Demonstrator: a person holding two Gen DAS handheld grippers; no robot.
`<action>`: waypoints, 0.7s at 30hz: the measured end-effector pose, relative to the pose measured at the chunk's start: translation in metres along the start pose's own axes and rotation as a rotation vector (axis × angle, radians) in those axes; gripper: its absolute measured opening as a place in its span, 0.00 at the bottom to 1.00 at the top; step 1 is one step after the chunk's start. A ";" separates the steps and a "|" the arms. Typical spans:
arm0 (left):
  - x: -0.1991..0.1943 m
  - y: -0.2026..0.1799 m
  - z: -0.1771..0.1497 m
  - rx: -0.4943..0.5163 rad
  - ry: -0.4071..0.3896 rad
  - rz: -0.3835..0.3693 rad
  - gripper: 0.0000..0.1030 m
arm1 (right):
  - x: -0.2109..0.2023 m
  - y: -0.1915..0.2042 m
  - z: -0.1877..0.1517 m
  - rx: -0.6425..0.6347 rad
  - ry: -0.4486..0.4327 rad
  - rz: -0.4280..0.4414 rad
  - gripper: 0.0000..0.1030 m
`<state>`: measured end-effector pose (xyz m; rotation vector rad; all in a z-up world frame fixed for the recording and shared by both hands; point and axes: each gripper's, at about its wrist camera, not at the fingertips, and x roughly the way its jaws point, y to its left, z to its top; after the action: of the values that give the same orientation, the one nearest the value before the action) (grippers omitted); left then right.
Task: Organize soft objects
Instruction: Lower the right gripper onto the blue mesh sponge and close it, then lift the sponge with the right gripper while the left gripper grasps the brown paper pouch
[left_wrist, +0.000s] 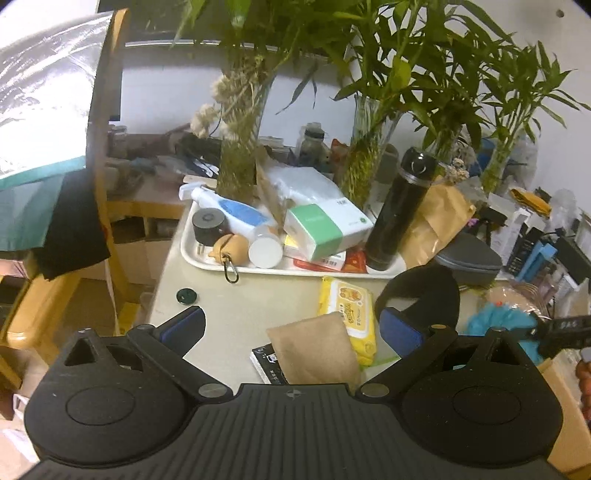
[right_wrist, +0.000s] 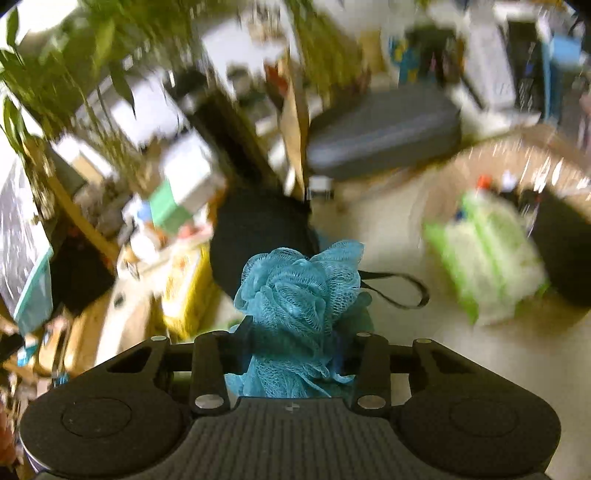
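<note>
The right gripper (right_wrist: 295, 345) pinches the teal mesh bath pouf (right_wrist: 301, 291) mid-bunch so it lifts clear of the tabletop (right_wrist: 388, 236); the left gripper (left_wrist: 291, 328) waits wide open, empty, above the near edge.

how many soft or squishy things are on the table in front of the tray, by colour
Counting from the left wrist view, table in front of the tray:
yellow: 1, wet wipes pack
brown: 1, paper pouch
black: 1, fabric pouch
blue: 1, mesh bath pouf, held in the right gripper
total: 4
</note>
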<state>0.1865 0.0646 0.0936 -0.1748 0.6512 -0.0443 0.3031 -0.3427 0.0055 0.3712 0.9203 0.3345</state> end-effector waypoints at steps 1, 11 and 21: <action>-0.003 0.000 0.003 -0.001 0.001 0.006 1.00 | -0.008 0.000 0.002 -0.002 -0.033 -0.003 0.41; -0.012 0.002 0.002 0.024 0.015 -0.053 1.00 | -0.052 0.002 0.004 -0.037 -0.213 -0.038 0.40; 0.017 -0.002 -0.005 0.022 0.071 -0.087 0.99 | -0.054 0.007 -0.001 -0.077 -0.213 -0.040 0.39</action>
<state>0.1973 0.0603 0.0798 -0.1812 0.7131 -0.1417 0.2715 -0.3599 0.0460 0.3106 0.7031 0.2865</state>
